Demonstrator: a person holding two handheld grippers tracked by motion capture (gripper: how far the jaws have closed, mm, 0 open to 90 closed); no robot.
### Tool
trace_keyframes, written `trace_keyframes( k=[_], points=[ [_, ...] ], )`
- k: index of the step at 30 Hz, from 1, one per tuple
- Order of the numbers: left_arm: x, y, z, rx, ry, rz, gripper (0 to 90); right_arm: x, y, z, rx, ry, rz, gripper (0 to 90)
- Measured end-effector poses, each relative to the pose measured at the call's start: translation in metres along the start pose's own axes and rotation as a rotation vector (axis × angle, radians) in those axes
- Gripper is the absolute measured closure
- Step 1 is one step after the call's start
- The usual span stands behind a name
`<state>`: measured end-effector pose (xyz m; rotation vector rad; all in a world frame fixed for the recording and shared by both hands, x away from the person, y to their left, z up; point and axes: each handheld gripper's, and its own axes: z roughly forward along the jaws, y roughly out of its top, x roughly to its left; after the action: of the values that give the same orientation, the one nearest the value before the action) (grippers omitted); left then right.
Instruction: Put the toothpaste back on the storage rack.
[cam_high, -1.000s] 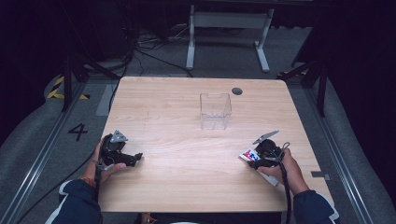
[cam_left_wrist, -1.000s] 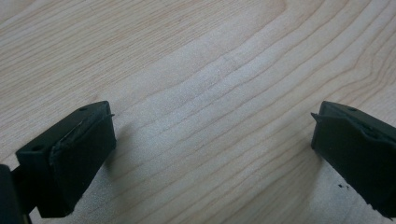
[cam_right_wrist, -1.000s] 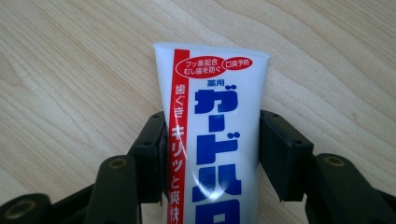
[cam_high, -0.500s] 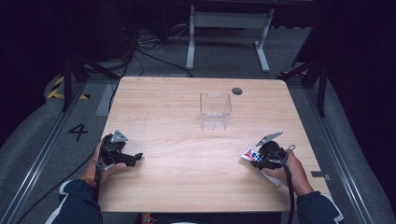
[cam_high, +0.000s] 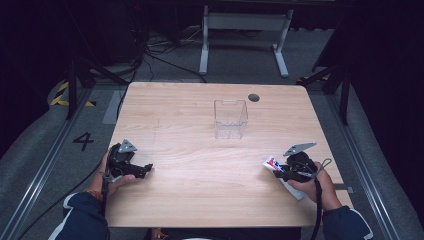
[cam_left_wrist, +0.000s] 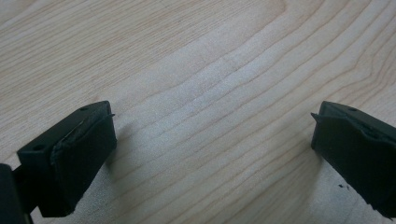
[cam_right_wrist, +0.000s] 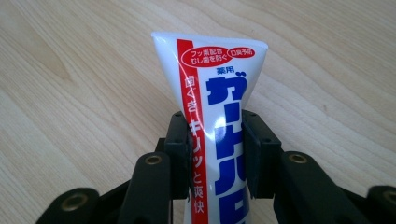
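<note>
Right gripper (cam_right_wrist: 217, 140) clamped on toothpaste tube (cam_right_wrist: 212, 79), jaws just closing in; soft, light, slick; mid-body hold, lower centre. Left gripper (cam_left_wrist: 212, 154) gaping, empty.

Bare wooden table (cam_high: 190, 150) between both hands, clear plastic box (cam_high: 230, 118) standing alone mid-table toward the far edge, open passage on either side

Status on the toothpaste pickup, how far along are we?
Done: the right gripper has just closed its jaws on the toothpaste tube, pads pressing both sides. In hand: the tube sits at the table's right front, barely off the wood if at all. Left: carrying it somewhere, likely to the clear container, which looks empty. The left gripper rests open over bare wood.
</note>
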<state>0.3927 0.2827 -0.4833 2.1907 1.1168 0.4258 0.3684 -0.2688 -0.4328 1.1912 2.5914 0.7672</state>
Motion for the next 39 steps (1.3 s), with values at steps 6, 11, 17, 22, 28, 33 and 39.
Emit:
trace_keyframes(
  k=[6,11,17,22,28,33,39],
  points=[
    [0.0,0.0,0.0,0.002,-0.003,-0.003,0.4,-0.004,-0.002,-0.011,-0.078,-0.028,0.011,69.2],
    [0.0,0.0,0.0,0.0,0.002,0.003,0.4,-0.008,-0.003,-0.016,-0.123,-0.034,0.027,69.8],
    [0.0,0.0,0.0,0.001,-0.002,-0.002,0.4,-0.008,-0.003,-0.022,-0.184,-0.05,0.022,70.7],
    [0.0,0.0,0.0,-0.001,-0.001,0.005,0.4,-0.009,-0.004,-0.026,-0.225,-0.053,0.009,71.1],
    [0.0,0.0,0.0,0.004,-0.006,-0.003,0.4,-0.009,-0.004,-0.032,-0.292,-0.081,0.013,71.6],
    [0.0,0.0,0.0,-0.001,-0.001,0.005,0.4,-0.01,-0.002,-0.037,-0.342,-0.077,0.009,71.7],
    [0.0,0.0,0.0,-0.001,-0.001,0.006,0.4,-0.007,0.006,-0.042,-0.382,-0.078,-0.014,71.8]
  ],
)
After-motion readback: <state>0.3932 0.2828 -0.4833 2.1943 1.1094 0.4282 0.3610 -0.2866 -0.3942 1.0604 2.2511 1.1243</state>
